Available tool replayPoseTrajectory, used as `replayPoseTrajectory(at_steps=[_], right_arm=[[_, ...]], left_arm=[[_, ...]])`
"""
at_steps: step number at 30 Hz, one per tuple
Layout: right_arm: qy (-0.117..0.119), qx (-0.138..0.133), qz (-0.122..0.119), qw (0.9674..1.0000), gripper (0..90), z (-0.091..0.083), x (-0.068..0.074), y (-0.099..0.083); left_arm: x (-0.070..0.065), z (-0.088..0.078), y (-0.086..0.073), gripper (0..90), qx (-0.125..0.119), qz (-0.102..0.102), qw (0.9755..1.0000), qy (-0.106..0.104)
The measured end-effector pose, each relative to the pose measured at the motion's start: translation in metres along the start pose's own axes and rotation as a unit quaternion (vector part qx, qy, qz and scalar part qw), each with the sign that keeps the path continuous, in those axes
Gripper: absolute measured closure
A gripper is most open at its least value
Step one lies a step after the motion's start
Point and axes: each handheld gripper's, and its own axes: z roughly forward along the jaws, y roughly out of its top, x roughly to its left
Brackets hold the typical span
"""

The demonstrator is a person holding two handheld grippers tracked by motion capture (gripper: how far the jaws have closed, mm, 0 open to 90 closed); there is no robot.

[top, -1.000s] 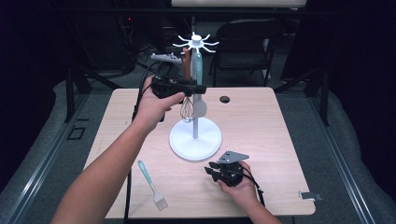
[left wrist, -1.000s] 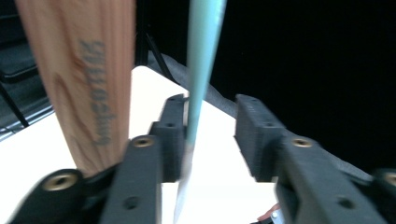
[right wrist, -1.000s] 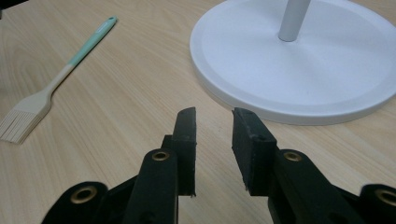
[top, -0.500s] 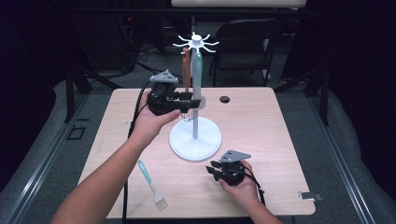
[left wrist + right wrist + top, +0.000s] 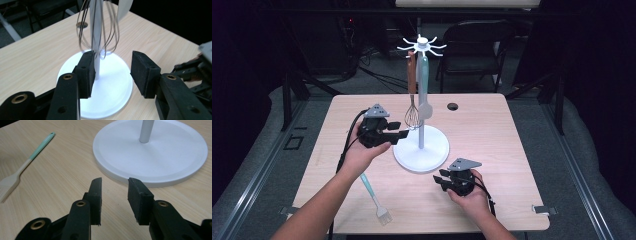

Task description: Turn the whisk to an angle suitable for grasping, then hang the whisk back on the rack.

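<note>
Left gripper (image 5: 112, 72): jaws apart with nothing between the pads, just level with the bottom of the wire whisk (image 5: 98, 27) that hangs from the stand. In the left gripper view the whisk's loops dangle right in front of the gap, and its handle is cut off by the top edge. The pale spatula (image 5: 424, 95) beside it is only a sliver there; the high view shows both hanging off the white hook crown, side by side against the pole. The left jaws opened a little further a moment back; they stand wide now.

Right gripper (image 5: 113, 195): jaws apart too, nothing between them, and they have just been opening. It sits low over the table (image 5: 522, 165), near right of the stand's round white base (image 5: 172, 152), pointing at the rim.

On the near left lies a mint-handled basting brush (image 5: 27, 162); in the high view the person's left forearm (image 5: 319, 210) covers its upper handle.

There is a dark round hole (image 5: 453, 106) at the far side of the tabletop. No lettering or labels can be read anywhere; the background is too dark to make out beyond a chair.
</note>
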Motion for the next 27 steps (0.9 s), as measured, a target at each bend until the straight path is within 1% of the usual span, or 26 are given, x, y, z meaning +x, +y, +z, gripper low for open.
replayPoseTrajectory(at_steps=[2, 4, 6, 8, 12, 16, 17, 22, 27], right_arm=[[-0.003, -0.001, -0.001, 1.0000, 63.2, 0.000, 0.000, -0.001], [-0.010, 0.001, -0.001, 1.0000, 62.4, -0.002, -0.001, -0.001], [-0.010, -0.001, 0.004, 0.9999, 61.7, -0.003, -0.002, -0.001], [-0.012, 0.001, 0.003, 0.9999, 61.7, -0.004, -0.003, -0.002], [-0.013, -0.003, 0.001, 0.9999, 62.2, -0.005, -0.004, -0.003], [-0.018, -0.001, -0.003, 0.9998, 61.7, -0.008, -0.005, -0.002], [-0.019, -0.003, -0.002, 0.9998, 61.7, -0.009, -0.005, -0.002], [-0.022, -0.009, 0.001, 0.9997, 61.9, -0.012, -0.005, -0.002], [-0.026, -0.005, -0.002, 0.9996, 62.4, -0.012, -0.005, -0.002]], left_arm=[[0.003, -0.001, -0.010, 54.1, 0.001, -0.010, 1.0000, 0.001], [0.006, -0.002, -0.021, 54.2, -0.005, -0.023, 0.9997, -0.001], [0.009, -0.002, -0.031, 54.1, -0.006, -0.034, 0.9994, 0.002], [0.011, -0.001, -0.042, 54.1, -0.009, -0.046, 0.9989, 0.003], [0.013, 0.001, -0.062, 54.1, -0.004, -0.062, 0.9981, 0.005], [0.013, 0.001, -0.076, 53.6, 0.000, -0.071, 0.9974, 0.011], [0.013, 0.001, -0.079, 53.6, 0.001, -0.071, 0.9974, 0.011], [0.012, 0.001, -0.093, 53.5, -0.005, -0.080, 0.9967, 0.014], [0.014, 0.004, -0.106, 53.5, -0.005, -0.091, 0.9957, 0.018]])
